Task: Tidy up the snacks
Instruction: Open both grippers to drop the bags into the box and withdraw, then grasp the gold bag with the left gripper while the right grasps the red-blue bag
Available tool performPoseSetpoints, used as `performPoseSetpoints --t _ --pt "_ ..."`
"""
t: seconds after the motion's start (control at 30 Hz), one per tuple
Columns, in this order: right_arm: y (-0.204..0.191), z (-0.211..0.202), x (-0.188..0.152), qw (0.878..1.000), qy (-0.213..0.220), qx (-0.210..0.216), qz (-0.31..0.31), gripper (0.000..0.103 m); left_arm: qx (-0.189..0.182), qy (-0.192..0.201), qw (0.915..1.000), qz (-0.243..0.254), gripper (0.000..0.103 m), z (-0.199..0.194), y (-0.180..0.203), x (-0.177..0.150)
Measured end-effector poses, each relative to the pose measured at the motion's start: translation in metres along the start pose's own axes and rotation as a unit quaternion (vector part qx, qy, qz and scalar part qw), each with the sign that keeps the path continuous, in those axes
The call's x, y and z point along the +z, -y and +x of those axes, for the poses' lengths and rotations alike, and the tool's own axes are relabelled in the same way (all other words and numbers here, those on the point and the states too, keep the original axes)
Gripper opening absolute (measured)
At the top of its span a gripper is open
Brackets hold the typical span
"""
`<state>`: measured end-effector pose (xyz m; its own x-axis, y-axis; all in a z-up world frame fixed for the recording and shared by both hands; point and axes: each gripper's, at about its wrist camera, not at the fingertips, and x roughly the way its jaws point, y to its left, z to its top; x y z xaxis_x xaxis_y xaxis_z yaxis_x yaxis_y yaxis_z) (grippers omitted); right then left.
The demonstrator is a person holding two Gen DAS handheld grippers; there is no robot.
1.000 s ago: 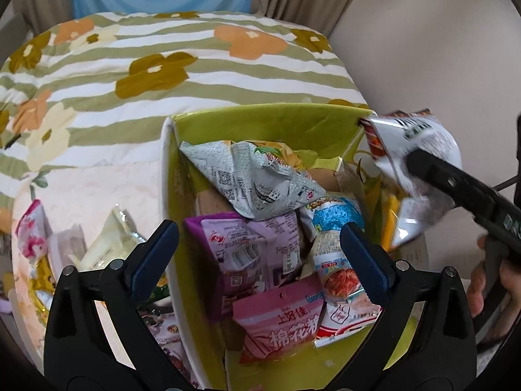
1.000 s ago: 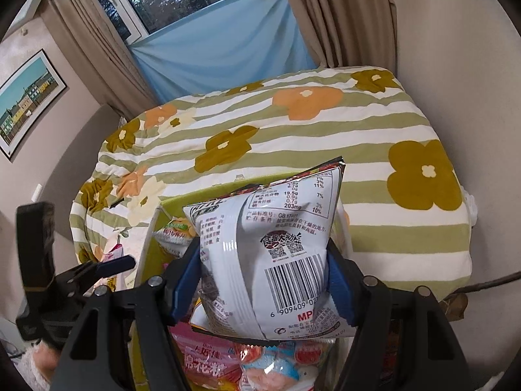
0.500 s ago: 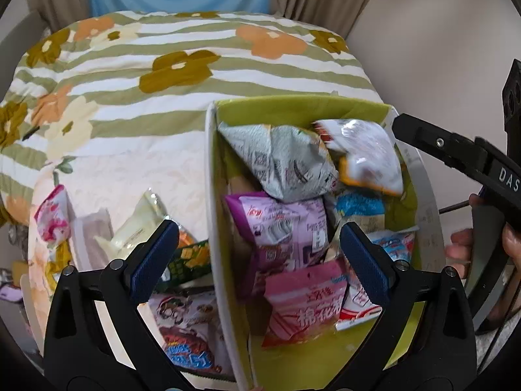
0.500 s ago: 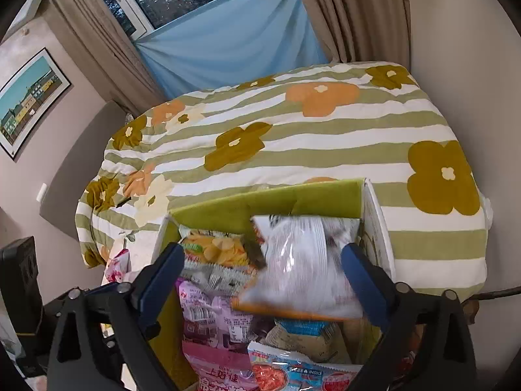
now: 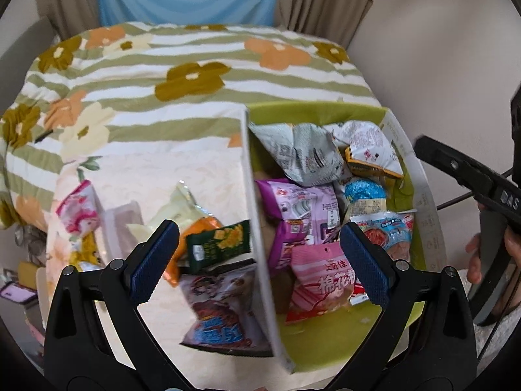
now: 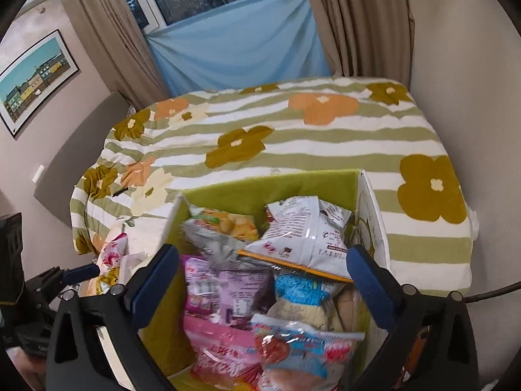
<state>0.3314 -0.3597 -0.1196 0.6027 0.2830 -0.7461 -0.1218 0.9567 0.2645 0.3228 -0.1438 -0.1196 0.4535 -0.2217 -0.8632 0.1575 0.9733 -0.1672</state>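
My right gripper point(image 6: 260, 280), jaws just sprung apart and empty, has dropped the white chip bag point(image 6: 306, 234) into the green box point(image 6: 260, 185) at its one o'clock corner; my left gripper point(image 5: 260, 264), also apart, swings toward loose snacks point(image 5: 215, 241) outside.

In the box point(image 5: 426, 215), the purple bag point(image 5: 302, 208) lies half under a grey bag point(image 5: 302, 156) and pink bag point(image 5: 322, 286). The near snacks point(image 6: 293, 348) blur in the right wrist view. The phone point(image 5: 16, 293) is cropped far left.
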Motion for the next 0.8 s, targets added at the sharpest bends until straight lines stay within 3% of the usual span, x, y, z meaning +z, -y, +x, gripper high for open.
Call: performPoseSetpoints --t 0.17,0.43,0.8 --pt "-0.029 -0.037 -0.013 0.999 0.036 -0.011 -0.018 0.102 -0.007 0.029 0.9995 0.007 0.099 -0.041 -0.031 -0.009" --pt "-0.105 -0.079 -0.047 0.995 0.086 -0.049 -0.016 0.102 0.017 0.067 0.9969 0.037 0.099 -0.098 -0.097 -0.032" --pt "-0.206 -0.067 -0.101 0.993 0.09 -0.067 -0.03 0.102 -0.007 0.06 0.997 0.048 0.099 -0.119 -0.195 -0.081"
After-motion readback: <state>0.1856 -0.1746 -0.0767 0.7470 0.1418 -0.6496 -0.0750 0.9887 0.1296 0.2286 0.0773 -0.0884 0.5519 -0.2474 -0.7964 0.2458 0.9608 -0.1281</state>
